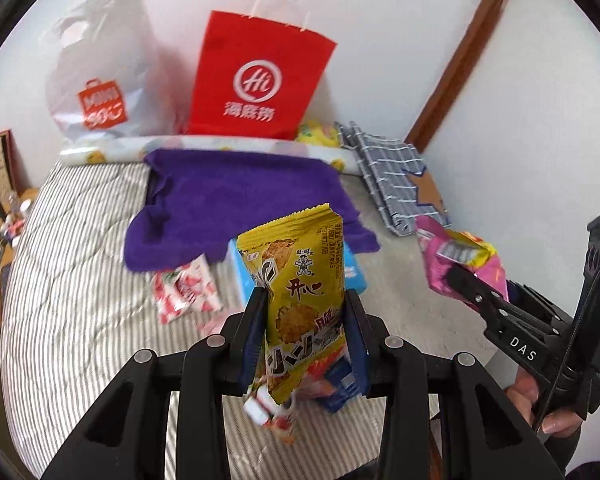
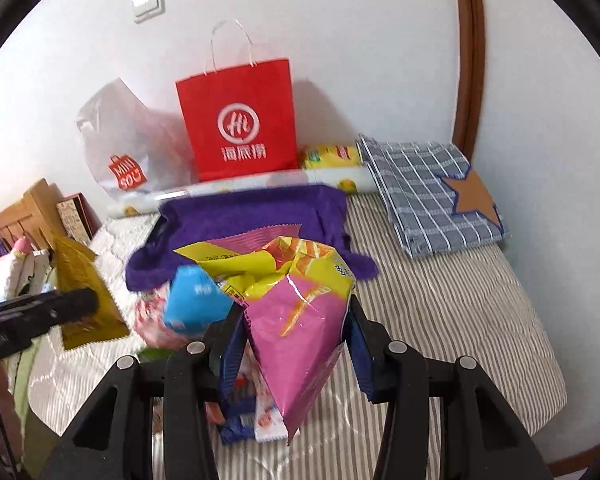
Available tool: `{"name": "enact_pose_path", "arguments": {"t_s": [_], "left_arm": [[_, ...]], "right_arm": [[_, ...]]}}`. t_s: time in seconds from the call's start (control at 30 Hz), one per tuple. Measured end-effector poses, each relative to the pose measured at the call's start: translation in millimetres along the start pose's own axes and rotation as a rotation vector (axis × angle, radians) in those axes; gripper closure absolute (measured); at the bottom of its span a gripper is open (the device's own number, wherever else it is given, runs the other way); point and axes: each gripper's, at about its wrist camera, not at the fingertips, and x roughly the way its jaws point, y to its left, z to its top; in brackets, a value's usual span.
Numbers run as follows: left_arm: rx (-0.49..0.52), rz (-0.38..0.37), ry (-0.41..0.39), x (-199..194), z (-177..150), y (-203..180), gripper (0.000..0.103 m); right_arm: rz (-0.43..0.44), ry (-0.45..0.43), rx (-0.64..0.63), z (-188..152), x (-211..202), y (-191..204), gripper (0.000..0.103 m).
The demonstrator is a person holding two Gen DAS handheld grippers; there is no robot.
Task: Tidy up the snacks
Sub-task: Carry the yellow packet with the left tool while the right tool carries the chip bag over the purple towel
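Left gripper (image 1: 306,336) jaws clamp yellow packet (image 1: 300,280); right gripper (image 2: 296,340) jaws clamp pink packet (image 2: 300,320); purple towel (image 1: 236,200) beyond.

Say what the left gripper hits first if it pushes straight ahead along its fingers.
Likely the purple towel on the striped bed. The left gripper, shut on the yellow snack packet, points down toward it, with the blue pack just before. Depth is unclear.

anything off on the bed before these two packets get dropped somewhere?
Mostly clutter. The purple towel lies rumpled, one edge draped over the blue packet, with loose snack packets scattered beside it. The white plastic bag sags against the wall next to the upright red paper bag. Nothing looks spilled or torn.
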Motion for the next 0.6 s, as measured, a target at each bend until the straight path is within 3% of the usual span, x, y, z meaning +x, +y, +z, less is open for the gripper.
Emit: {"name": "enact_pose_path", "arguments": {"t_s": [0.33, 0.6], "left_arm": [[0.037, -0.015, -0.018, 24, 63, -10, 0.065], [0.013, 0.025, -0.025, 54, 114, 19, 0.065]], "right_arm": [[0.010, -0.035, -0.016, 53, 30, 0, 0.059], [0.004, -0.032, -0.028, 86, 85, -4, 0.059]]}}
